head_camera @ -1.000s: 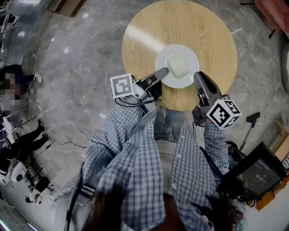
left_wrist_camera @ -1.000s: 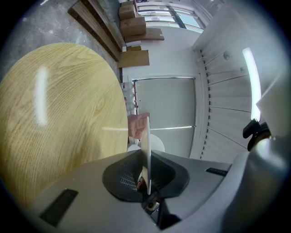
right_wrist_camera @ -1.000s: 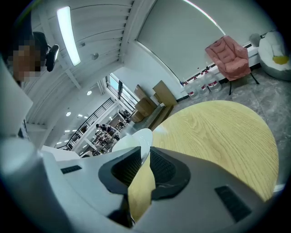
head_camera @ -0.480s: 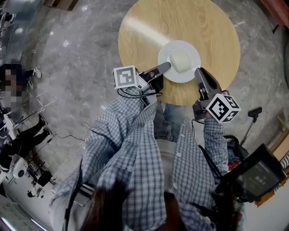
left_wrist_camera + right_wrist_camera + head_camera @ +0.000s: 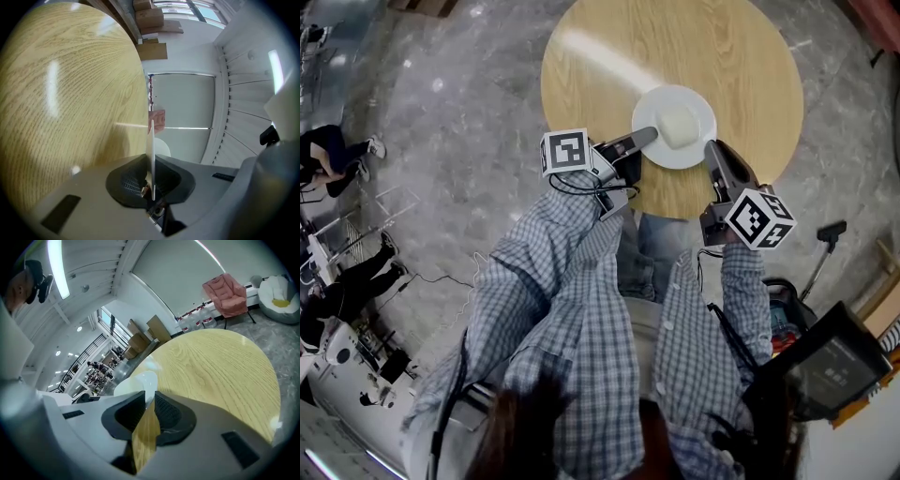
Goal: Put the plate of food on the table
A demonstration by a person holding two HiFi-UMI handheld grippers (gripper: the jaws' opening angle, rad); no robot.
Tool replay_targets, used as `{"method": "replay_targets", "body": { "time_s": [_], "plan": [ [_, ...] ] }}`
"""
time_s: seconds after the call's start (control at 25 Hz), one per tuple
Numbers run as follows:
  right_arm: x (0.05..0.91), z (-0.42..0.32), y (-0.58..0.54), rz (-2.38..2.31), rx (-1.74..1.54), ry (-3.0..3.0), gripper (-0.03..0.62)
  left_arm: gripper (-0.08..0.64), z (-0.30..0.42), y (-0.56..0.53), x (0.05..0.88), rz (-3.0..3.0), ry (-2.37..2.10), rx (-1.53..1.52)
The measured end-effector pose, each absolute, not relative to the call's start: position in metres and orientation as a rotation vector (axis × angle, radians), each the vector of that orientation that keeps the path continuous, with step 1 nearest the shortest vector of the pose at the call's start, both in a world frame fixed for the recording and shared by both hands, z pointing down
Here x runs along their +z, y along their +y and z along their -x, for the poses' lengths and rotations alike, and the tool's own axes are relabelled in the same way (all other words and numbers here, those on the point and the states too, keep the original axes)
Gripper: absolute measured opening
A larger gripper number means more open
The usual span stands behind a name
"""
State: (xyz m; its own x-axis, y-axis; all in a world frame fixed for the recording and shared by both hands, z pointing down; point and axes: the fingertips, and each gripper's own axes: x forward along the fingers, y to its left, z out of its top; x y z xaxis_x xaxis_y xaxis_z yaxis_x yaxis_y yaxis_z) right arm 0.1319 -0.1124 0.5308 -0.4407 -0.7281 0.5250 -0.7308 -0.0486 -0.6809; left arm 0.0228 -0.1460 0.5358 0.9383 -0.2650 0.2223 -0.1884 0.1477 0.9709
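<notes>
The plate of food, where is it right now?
In the head view the plate is above centre, over the near half of the round wooden table, held at its rim between the left gripper and the right gripper.

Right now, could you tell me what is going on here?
A person in a checked shirt holds a white round plate of pale food over the round light-wood table. The left gripper is clamped on the plate's left rim, and the right gripper seems to pinch its right rim. Whether the plate rests on the table yet is unclear.
</notes>
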Motion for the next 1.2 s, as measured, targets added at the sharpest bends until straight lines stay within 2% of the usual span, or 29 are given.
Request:
{"method": "replay_targets", "body": {
  "time_s": [0.72, 1.2],
  "plan": [
    [0.570, -0.135, -0.111, -1.674, 1.583, -2.002, 0.068, 0.025, -0.024, -0.143, 0.575, -1.405, -0.434, 0.010],
    [0.582, -0.139, -0.113, -1.689, 1.491, -1.942, 0.069, 0.025, -0.024, -0.143, 0.578, -1.432, -0.461, 0.041]
  ]
}}
